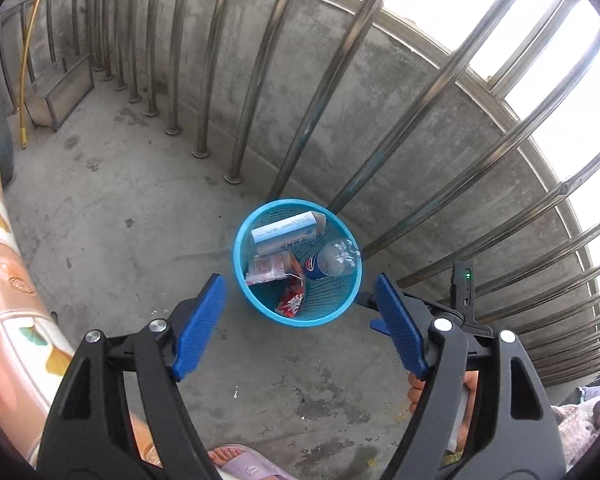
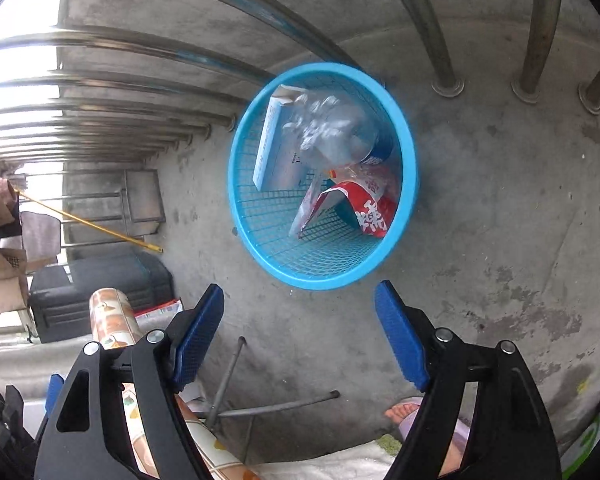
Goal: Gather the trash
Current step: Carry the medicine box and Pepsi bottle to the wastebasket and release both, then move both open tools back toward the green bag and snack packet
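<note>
A blue mesh basket [image 1: 237, 258] stands on the concrete floor by the railing. Inside lie a white carton [image 1: 288, 230], a clear plastic bottle [image 1: 336, 258] with a blue label, a pink packet [image 1: 268, 268] and a red wrapper [image 1: 294, 300]. My left gripper [image 1: 299, 284] hovers above the basket's near side, open, with nothing between its blue pads. In the right wrist view the basket [image 2: 411, 152] is closer; the bottle [image 2: 332, 128] looks blurred over the carton [image 2: 270, 148] and the red wrapper [image 2: 370, 210]. My right gripper [image 2: 300, 291] is open and empty just short of the rim.
Steel railing bars [image 1: 256, 80] and a low concrete wall run behind the basket. A rolled patterned mat [image 1: 4, 264] lies at the left. A person's sandalled foot [image 1: 236, 460] is near the bottom. A black case [image 2: 100, 292], a yellow stick [image 2: 92, 220] and thin metal legs [image 2: 276, 406] are nearby.
</note>
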`<state>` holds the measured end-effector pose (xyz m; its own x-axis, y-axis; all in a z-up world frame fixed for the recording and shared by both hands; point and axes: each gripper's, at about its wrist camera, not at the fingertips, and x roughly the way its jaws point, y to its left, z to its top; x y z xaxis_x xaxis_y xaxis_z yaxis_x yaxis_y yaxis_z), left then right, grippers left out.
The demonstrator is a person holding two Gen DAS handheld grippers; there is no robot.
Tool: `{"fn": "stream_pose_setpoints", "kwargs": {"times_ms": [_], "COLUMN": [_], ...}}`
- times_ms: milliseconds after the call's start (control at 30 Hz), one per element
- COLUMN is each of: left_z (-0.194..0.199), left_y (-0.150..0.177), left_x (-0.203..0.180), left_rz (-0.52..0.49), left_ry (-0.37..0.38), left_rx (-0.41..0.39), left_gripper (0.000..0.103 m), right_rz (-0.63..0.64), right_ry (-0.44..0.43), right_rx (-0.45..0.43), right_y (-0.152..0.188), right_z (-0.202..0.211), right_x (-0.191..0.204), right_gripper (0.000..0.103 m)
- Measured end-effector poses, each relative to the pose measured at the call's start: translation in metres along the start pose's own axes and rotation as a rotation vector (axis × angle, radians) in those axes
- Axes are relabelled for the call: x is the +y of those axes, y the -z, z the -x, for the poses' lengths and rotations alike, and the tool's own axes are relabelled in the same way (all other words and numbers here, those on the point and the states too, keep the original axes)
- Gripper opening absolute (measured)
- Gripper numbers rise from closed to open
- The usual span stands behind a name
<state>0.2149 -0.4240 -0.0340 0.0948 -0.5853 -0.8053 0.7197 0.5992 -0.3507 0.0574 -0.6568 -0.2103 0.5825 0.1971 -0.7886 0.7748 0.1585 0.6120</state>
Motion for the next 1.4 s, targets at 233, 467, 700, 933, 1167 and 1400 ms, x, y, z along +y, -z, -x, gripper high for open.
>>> {"fn": "stream_pose_setpoints", "kwargs": {"times_ms": [233,467,700,933,1167,1400], "left_z": [0.069,0.169,0.256,0.318,0.356,0.369], "left_y": [0.030,0.088,0.157,0.218,0.249,0.237], "left_x": [0.013,0.039,0.101,0.178,0.255,0.368], "left_rz": [0.021,0.056,0.215,0.400,0.533,0.762], "left_ry": [-0.016,-0.067,-0.204,-0.304,-0.385,-0.306], "left_rx": [-0.051,-0.183,-0.324,-0.441,-0.553,-0.545], "left_gripper": [0.073,0.073,0.073,0.073,0.073,0.073], "right_rz": [0.148,0.354,0.574,0.778,0.942,0.906], "right_ry": [-0.034,-0.080,-0.132,-0.161,-0.159,-0.210], "right_rx": [-0.031,0.067,0.148,0.257,0.383,0.456], "right_y": [0.022,0.064,0.123,0.199,0.277,0.296], "right_z": [0.036,0.045,0.058,0.060,0.041,0.006], "right_x": [0.037,0.095,0.161,0.221,0.265,0.315], "right_gripper": [0.077,0.082,0.082,0.082,0.081,0.081]}}
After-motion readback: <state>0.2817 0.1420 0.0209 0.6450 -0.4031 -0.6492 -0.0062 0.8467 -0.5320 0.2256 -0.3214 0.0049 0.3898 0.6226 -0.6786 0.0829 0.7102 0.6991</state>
